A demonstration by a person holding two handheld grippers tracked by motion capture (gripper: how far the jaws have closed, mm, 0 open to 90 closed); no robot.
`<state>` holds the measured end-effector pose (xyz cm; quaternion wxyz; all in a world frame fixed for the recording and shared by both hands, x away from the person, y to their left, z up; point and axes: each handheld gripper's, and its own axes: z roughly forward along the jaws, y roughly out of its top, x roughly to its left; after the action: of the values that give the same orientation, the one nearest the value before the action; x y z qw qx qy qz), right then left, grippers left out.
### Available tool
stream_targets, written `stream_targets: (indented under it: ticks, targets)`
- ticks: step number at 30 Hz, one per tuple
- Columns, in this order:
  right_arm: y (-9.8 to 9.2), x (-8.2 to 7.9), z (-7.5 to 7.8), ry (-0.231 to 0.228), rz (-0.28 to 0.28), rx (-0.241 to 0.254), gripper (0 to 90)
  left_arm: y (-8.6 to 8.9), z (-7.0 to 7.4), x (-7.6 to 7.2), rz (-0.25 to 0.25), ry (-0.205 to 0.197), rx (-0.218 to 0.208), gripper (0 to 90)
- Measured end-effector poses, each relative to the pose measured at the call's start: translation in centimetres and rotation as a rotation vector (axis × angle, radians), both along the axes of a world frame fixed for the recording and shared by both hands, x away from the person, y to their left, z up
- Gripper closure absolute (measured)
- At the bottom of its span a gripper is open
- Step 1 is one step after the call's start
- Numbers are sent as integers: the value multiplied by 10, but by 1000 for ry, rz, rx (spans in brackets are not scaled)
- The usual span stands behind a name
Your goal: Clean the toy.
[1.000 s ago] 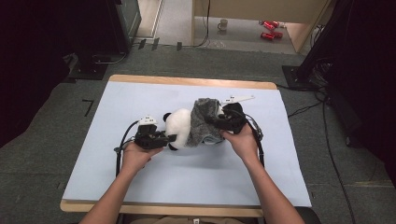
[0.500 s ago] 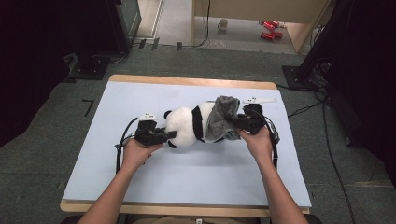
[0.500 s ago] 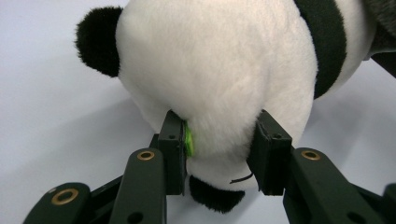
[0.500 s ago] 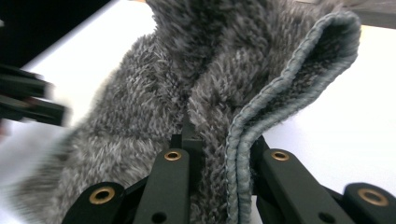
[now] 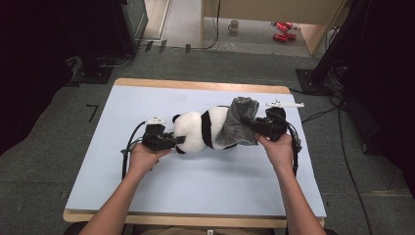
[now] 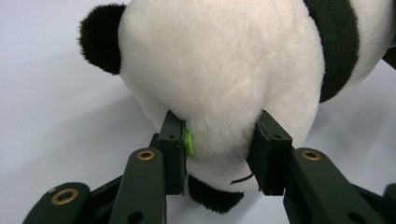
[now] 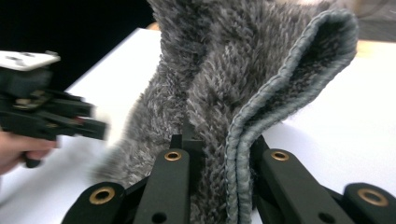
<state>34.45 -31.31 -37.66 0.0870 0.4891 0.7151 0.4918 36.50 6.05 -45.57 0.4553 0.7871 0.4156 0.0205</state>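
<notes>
A plush panda (image 5: 198,129) lies on its side near the middle of the pale blue tabletop (image 5: 195,186), stretched left to right between the two hands. Its fur is white and thick, with round black ears, a broad black band across the body, and a black patch low on the head end. The right half of the toy is covered by a shaggy grey cloth (image 5: 237,122), a fuzzy knit with a smooth, rolled blue-grey hem; one corner of it stands up above the body.

The left claw (image 5: 178,141) is closed on the panda's white head end: in the left gripper view its two black jaws press into the fur from either side, a small green pad on the inner face of the left jaw sinking into the pile, with a black ear (image 6: 100,37) up and to the left. The person's left hand (image 5: 144,156) holds that tool low on the tabletop.

The right claw (image 5: 255,131) grips the grey cloth at its right edge. In the right gripper view the jaws pinch a fold of the shaggy fabric (image 7: 219,93), the hem curling in a loop above them, and the left tool (image 7: 46,116) shows blurred farther off. The right hand (image 5: 279,149) holds this tool beside the cloth, its cable trailing toward the tabletop's right edge
</notes>
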Motion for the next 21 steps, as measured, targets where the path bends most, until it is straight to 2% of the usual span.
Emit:
stream_targets:
  ticks: [1, 5, 9, 12, 18, 21]
  targets:
    - [3, -1, 3, -4, 16, 8, 790, 1, 0, 0, -2, 16, -12, 619]
    - [24, -4, 7, -4, 80, 8, 790, -1, 2, -3, -11, 26, -27, 622]
    - [50, -4, 6, 8, 145, 0, 790, -4, 3, -8, -7, 16, -24, 625]
    - [74, -3, 0, 28, 215, 4, 790, -5, 4, -13, -7, 12, -26, 626]
    - [113, -5, -6, 29, 295, -36, 790, -10, 7, -26, -12, 1, -22, 626]
    - [125, -5, -9, 31, 323, -42, 790, -12, 7, -31, -8, -7, -16, 626]
